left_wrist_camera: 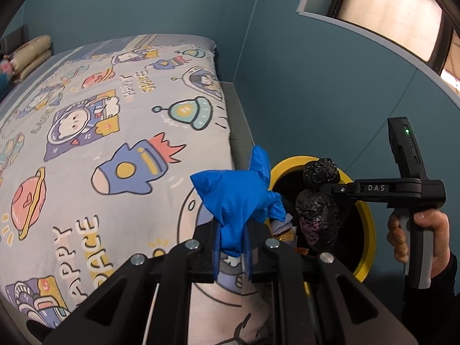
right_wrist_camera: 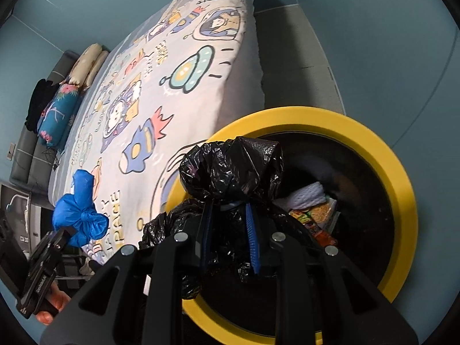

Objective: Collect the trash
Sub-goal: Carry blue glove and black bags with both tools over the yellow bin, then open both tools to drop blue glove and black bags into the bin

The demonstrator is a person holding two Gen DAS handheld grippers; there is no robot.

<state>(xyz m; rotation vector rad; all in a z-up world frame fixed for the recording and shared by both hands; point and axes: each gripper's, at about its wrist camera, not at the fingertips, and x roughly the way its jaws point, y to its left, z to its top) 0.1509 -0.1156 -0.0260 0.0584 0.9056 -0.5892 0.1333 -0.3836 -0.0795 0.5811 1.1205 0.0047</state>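
Note:
My left gripper [left_wrist_camera: 231, 227] is shut on a knotted blue plastic bag [left_wrist_camera: 235, 198], held above the bed's edge; that bag also shows in the right wrist view [right_wrist_camera: 79, 212]. My right gripper [right_wrist_camera: 228, 212] is shut on a knotted black trash bag [right_wrist_camera: 233, 166], held over the mouth of a black bin with a yellow rim [right_wrist_camera: 402, 178]. In the left wrist view the black bag [left_wrist_camera: 320, 201] hangs from the right gripper [left_wrist_camera: 333, 188] above the bin [left_wrist_camera: 366, 230]. Wrappers and white paper [right_wrist_camera: 310, 201] lie inside the bin.
A bed with a cartoon space-print sheet [left_wrist_camera: 100, 132] fills the left side, with pillows [right_wrist_camera: 83, 69] at its head. Blue walls [left_wrist_camera: 316, 86] stand behind the bin, and a window [left_wrist_camera: 388, 8] is at upper right.

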